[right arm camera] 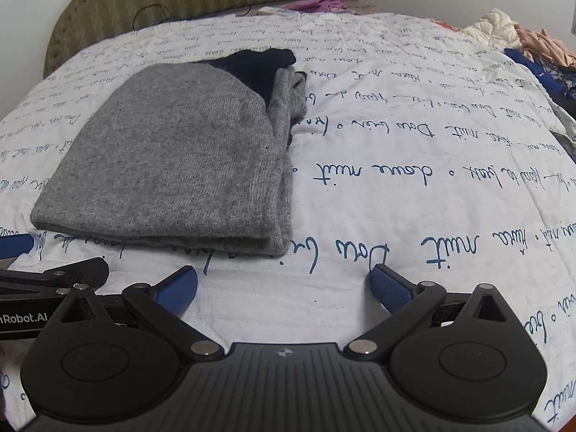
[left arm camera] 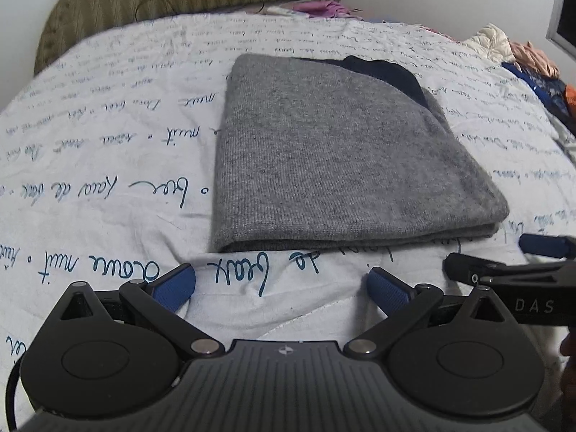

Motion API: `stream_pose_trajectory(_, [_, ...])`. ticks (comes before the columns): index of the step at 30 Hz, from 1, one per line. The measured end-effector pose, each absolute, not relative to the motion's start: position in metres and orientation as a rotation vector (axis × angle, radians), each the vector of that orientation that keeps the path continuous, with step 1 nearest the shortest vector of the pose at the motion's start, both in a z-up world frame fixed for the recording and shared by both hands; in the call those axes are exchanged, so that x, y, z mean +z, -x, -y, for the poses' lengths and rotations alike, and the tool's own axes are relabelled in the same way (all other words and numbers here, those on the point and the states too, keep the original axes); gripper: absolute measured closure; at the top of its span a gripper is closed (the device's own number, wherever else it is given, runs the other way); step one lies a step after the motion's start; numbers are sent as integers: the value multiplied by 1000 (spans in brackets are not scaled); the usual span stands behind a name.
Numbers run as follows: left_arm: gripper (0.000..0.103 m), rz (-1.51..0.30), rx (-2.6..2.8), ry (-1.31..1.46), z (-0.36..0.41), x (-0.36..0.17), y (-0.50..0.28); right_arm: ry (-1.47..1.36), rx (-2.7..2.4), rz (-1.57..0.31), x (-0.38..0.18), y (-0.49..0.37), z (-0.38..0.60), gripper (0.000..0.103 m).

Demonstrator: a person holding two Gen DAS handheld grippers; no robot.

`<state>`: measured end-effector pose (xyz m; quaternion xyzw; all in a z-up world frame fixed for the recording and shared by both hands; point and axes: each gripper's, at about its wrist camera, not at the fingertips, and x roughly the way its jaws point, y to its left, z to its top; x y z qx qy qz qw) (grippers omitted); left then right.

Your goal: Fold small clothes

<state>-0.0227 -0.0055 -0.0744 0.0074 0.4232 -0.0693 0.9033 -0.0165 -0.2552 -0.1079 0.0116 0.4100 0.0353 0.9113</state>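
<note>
On the bedspread (left arm camera: pixel 108 165), folded grey sweater (left arm camera: pixel 324 151), both tools (left arm camera: pixel 280 284) (right arm camera: pixel 284 284) spread empty, right view alone shows bunched sleeve (right arm camera: pixel 291 90).

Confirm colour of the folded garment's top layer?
Grey knit, dark navy part at the far end; clearest in left wrist view.

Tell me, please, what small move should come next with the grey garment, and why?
Probably move the right gripper forward to the loose grey layers at the garment's right edge and tuck them in. The grey sweater already lies folded on the bedspread; both grippers, including the left gripper, are open and empty.
</note>
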Motion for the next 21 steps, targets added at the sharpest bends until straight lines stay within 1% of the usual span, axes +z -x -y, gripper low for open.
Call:
stream_pose_trajectory(5, [0, -879, -144, -64, 11, -76, 23, -40, 69, -853, -108, 16, 256, 0])
stream_pose_trajectory(12, [0, -842, -123, -48, 12, -77, 29, -40, 64, -850, -110, 18, 256, 0])
stream_pose_trajectory(21, [1, -877, -115, -63, 13, -65, 30, -19, 72, -890, -102, 15, 254, 0])
